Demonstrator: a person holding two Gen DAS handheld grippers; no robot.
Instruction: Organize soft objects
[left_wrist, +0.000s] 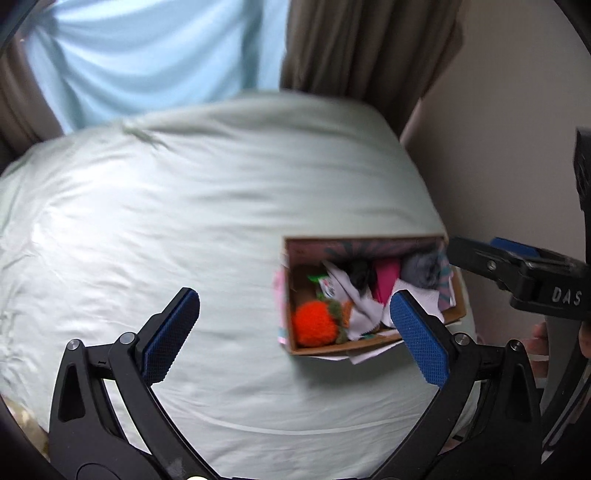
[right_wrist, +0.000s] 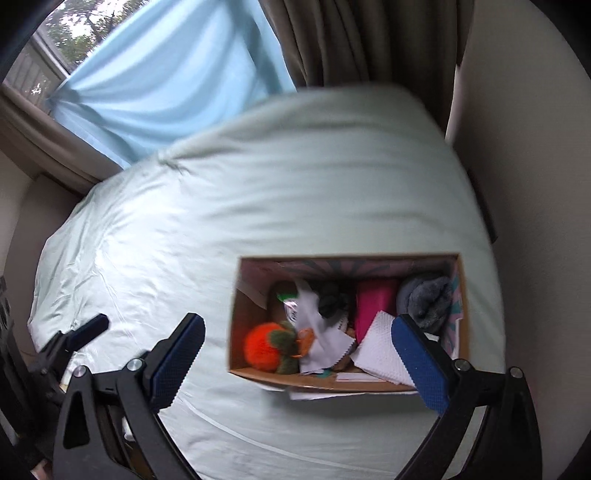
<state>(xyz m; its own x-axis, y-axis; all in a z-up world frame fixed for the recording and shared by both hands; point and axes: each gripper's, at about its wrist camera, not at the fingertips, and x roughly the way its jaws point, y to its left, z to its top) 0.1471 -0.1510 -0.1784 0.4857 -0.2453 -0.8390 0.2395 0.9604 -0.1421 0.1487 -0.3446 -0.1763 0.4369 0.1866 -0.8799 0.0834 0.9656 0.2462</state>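
Observation:
A cardboard box (left_wrist: 373, 347) (right_wrist: 332, 384) stands on the pale green bed near its right edge. Inside lie an orange fuzzy pumpkin toy (left_wrist: 314, 323) (right_wrist: 264, 345), white cloths (left_wrist: 360, 314) (right_wrist: 384, 350), a pink cloth (right_wrist: 373, 301), a dark sock (right_wrist: 330, 299) and a grey fleece roll (left_wrist: 421, 269) (right_wrist: 424, 299). My left gripper (left_wrist: 295, 332) is open and empty above the bed, left of the box. My right gripper (right_wrist: 299, 362) is open and empty above the box's near side; it also shows in the left wrist view (left_wrist: 517, 273).
The bed (left_wrist: 184, 221) (right_wrist: 258, 184) is covered by a wrinkled sheet. A blue curtain (left_wrist: 147, 55) (right_wrist: 166, 92) and brown drapes (left_wrist: 369, 44) hang behind it. A beige wall (right_wrist: 535, 184) runs close along the bed's right side.

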